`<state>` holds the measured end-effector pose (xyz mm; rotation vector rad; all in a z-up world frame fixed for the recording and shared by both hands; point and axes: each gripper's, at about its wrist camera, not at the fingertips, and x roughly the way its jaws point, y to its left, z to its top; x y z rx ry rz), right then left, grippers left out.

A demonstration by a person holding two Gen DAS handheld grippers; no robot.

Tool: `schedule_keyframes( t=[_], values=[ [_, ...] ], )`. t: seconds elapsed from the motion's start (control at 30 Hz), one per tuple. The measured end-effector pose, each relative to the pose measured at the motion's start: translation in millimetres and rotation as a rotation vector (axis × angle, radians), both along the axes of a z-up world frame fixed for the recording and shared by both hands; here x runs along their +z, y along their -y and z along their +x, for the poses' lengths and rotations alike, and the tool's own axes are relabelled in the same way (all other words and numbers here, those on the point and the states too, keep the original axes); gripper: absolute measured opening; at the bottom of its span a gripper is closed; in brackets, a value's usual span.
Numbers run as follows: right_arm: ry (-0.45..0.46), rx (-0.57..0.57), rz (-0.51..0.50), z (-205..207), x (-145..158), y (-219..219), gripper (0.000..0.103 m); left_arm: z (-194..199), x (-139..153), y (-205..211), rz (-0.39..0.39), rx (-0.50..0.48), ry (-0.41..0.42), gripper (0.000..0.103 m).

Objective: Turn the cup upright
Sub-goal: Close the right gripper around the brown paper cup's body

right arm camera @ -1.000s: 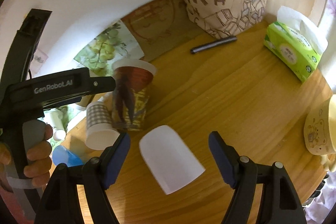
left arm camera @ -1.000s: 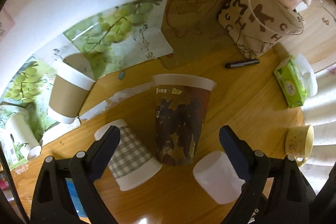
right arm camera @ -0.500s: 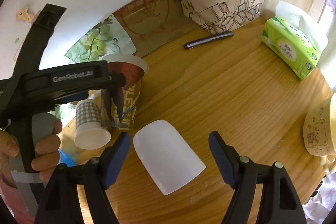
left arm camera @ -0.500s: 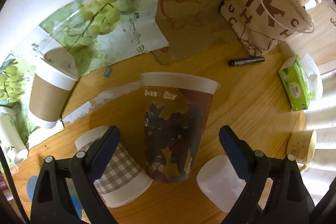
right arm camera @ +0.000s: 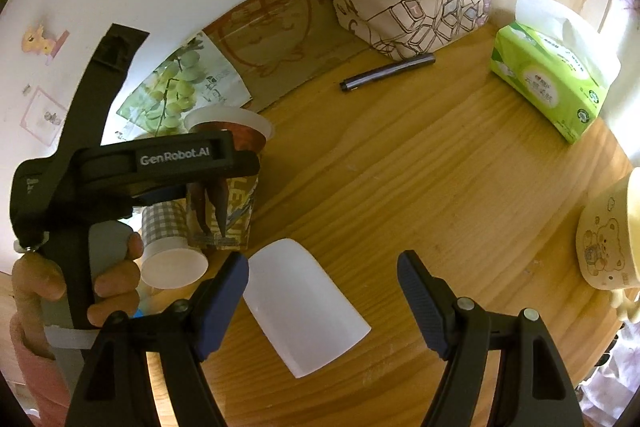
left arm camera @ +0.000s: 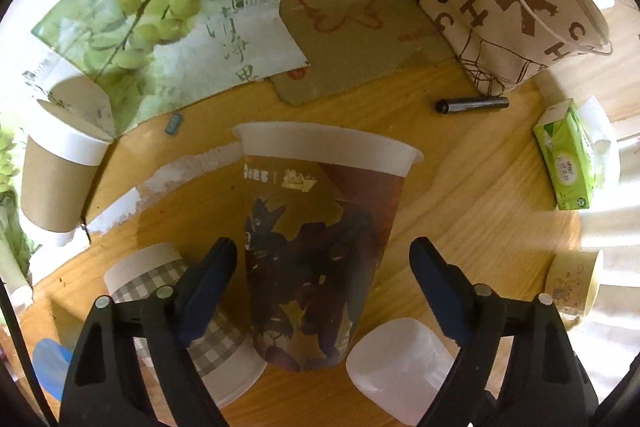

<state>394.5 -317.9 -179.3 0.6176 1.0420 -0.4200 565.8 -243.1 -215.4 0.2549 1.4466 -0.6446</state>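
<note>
Reading "GenRobot.AI", left gripper (right arm camera: 224,183) wide around printed cup (left arm camera: 320,247); right gripper (right arm camera: 322,287) wide

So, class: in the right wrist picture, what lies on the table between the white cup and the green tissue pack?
Nothing: the right wrist view shows only bare wooden table between the white cup and the tissue pack.

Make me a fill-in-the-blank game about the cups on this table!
1. The white cup is lying on its ____.
2. The checked cup stands upside down, just to the ____ of the tall printed cup in the left wrist view.
3. The left gripper is ____, with one finger on each side of the tall printed cup.
4. The tissue pack is coloured ____.

Missing words: side; left; open; green
</note>
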Motion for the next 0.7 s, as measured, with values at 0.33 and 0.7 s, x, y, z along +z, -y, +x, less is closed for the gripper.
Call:
schedule_keyframes(
  t=[0.33,0.7],
  values=[
    [-0.003,-0.004,0.02,0.1,0.4,-1.2,0.078,1.6,-12.5,-0.4,-0.016,0.023,-0.079,0.077],
    [0.002,-0.014,0.01,-3.2,14.1,-3.6,0.078,5.8,-9.0,-5.1,-0.017,0.02,-0.081,0.075]
  ],
)
